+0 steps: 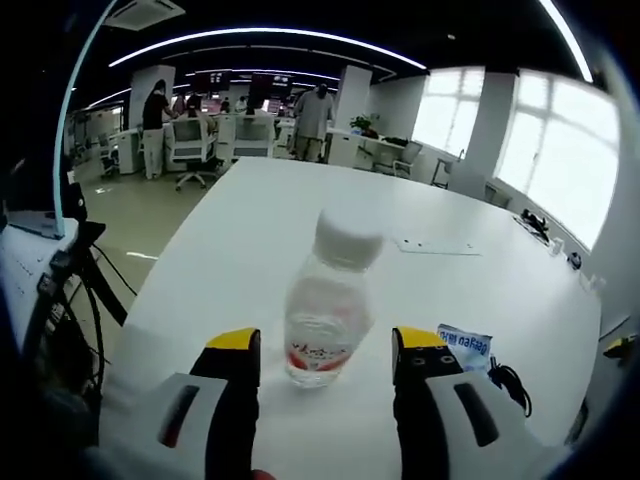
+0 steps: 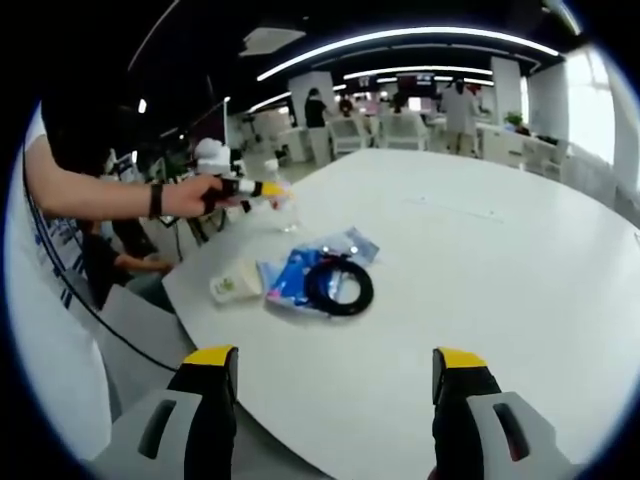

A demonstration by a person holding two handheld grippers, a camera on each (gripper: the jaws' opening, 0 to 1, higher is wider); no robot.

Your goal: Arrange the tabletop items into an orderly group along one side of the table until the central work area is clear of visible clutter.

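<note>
Tabletop (image 1: 480,290) in your left gripper view is white, glossy and mostly bare, running back toward an open office with desks, swivel chairs, standing people (image 1: 313,118), ceiling light strips and bright windows (image 1: 560,160) on the right. Your left gripper (image 1: 325,355) has its yellow-tipped jaws spread wide, either side of an upright clear water bottle (image 1: 325,310) with a white cap; contact not clear. A blue-and-white packet (image 1: 466,345) and a black cable (image 1: 512,382) lie near the tabletop's edge by the right jaw.

Right gripper view: your right gripper (image 2: 335,370) hangs over the near edge, jaws apart, holding nothing. Near the left edge of the tabletop (image 2: 500,280) sit a small white box (image 2: 234,285), blue packets (image 2: 300,275) with a black cable coil (image 2: 338,285) on top, and the bottle (image 2: 285,212) beyond. Your hand (image 2: 190,195) holds the other gripper at the bottle.
</note>
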